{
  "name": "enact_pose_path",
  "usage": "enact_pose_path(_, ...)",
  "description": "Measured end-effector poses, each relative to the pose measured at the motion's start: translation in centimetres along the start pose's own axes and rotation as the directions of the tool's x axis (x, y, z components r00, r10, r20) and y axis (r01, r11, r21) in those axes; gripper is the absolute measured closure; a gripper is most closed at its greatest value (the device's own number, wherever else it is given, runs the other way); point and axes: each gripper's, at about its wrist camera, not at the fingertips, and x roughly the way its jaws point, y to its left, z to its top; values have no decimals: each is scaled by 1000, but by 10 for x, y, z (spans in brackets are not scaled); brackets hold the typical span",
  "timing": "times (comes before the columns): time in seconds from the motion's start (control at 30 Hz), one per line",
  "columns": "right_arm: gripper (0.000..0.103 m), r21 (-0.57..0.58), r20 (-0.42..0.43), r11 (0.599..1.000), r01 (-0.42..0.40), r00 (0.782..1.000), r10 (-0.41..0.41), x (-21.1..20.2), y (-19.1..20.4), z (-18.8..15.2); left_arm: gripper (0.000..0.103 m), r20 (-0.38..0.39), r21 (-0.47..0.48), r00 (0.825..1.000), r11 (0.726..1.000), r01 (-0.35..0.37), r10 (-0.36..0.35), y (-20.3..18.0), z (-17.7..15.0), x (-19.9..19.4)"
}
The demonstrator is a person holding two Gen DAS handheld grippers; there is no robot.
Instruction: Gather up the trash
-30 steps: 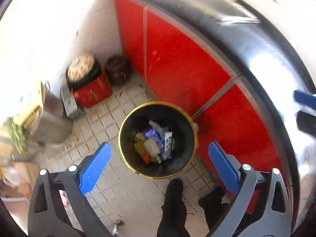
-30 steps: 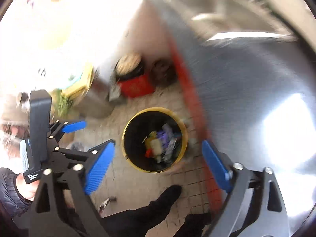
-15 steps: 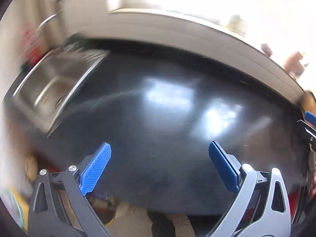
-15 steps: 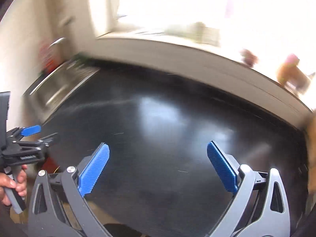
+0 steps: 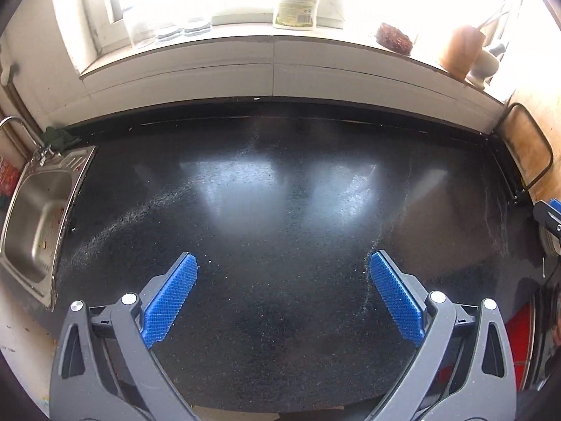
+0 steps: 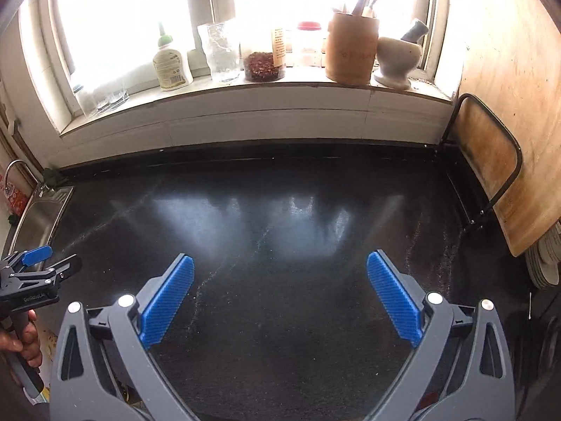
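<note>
My left gripper point(image 5: 282, 263) is open above a black countertop point(image 5: 280, 182), with nothing between its blue pads. To its right, my right gripper point(image 6: 280, 259) hangs open over the same countertop point(image 6: 280, 210), also holding nothing. In the right wrist view the left gripper point(image 6: 35, 273) shows at the left edge, held by a hand point(image 6: 24, 343). The tip of the right gripper point(image 5: 550, 214) shows at the right edge of the left wrist view. No piece of trash and no bin appear in either view.
A steel sink point(image 5: 35, 217) with a tap point(image 5: 14, 122) sits at the left end of the counter. The windowsill holds a bottle point(image 6: 170, 66), a jar point(image 6: 263, 65), a wooden utensil pot point(image 6: 352, 49) and a mortar point(image 6: 396, 59). A wooden board point(image 6: 491, 161) leans at the right.
Both views swung up from the yellow-rimmed floor bin holding trash to the black countertop and window. Both grippers stayed open.
</note>
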Motion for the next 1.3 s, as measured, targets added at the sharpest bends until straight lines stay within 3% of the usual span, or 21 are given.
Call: enact_pose_path(1.3, 7, -37, -22, 998, -56, 998, 55, 14, 16, 17, 7, -10, -42, 999, 998, -46, 46, 11, 8, 2)
